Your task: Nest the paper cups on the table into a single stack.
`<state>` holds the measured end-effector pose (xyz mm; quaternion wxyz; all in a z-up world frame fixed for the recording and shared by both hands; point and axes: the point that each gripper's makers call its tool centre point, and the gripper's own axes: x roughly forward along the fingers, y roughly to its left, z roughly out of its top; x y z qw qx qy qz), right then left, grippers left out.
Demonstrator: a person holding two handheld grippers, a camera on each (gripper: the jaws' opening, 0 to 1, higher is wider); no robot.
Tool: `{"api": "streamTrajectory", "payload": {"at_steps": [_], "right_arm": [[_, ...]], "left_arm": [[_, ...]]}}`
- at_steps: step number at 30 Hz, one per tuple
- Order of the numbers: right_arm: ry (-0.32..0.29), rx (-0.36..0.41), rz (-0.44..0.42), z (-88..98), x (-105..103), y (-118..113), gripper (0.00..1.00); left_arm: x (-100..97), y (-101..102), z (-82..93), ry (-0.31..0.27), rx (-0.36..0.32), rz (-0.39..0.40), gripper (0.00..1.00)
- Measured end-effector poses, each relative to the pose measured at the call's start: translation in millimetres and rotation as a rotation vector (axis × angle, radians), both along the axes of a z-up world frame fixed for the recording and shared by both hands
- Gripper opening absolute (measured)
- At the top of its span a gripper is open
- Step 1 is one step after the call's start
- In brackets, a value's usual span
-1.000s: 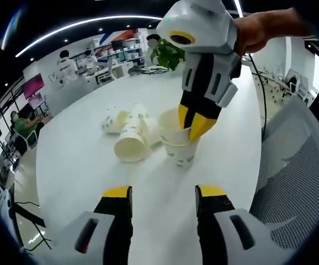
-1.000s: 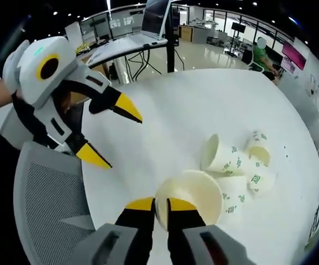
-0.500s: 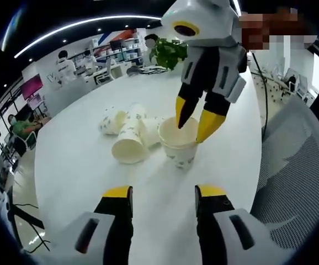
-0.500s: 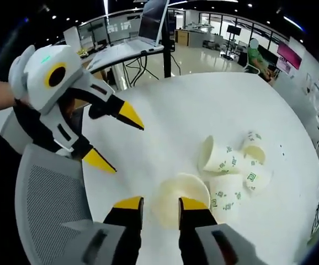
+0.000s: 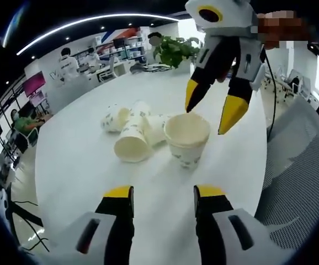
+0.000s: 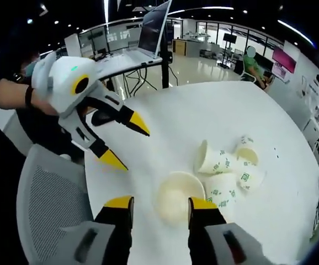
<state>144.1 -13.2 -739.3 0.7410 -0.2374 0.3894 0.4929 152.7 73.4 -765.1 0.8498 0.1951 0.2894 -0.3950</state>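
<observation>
**Grippers hover apart over paper cups on white table**

The right gripper (image 5: 213,109), jaws spread and holding nothing, hangs just above the far rim of the upright paper cup stack (image 5: 187,137), seen also from above in the right gripper view (image 6: 176,197) between that gripper's own yellow tips. The left gripper (image 6: 121,142), jaws likewise spread and empty, hovers to the near left, beside a grey mesh chair (image 6: 49,210). The upright stack stands near the middle of the round white table (image 5: 82,165); how many cups are nested in it cannot be told. Touching it on its left lie four loose cups (image 5: 131,142) on their sides, in a cluster. The cups look light, thin-walled and easily crushed; a gentle pinch across the rim wall seems the safest hold, since a hard squeeze would likely buckle them.
</observation>
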Motion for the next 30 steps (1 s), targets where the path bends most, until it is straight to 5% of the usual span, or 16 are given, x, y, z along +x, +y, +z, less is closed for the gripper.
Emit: {"api": "streamTrajectory", "payload": {"at_steps": [17, 30], "right_arm": [[-0.001, 0.089, -0.172, 2.9, -2.5, -43.9, 0.69], [-0.002, 0.169, -0.298, 6.1, -18.3, -61.1, 0.74]], "left_arm": [[20.3, -1.5, -1.6, 0.006, -0.021, 0.027, 0.42], [48.7, 4.1, -5.8, 0.001, -0.024, 0.069, 0.42]]}}
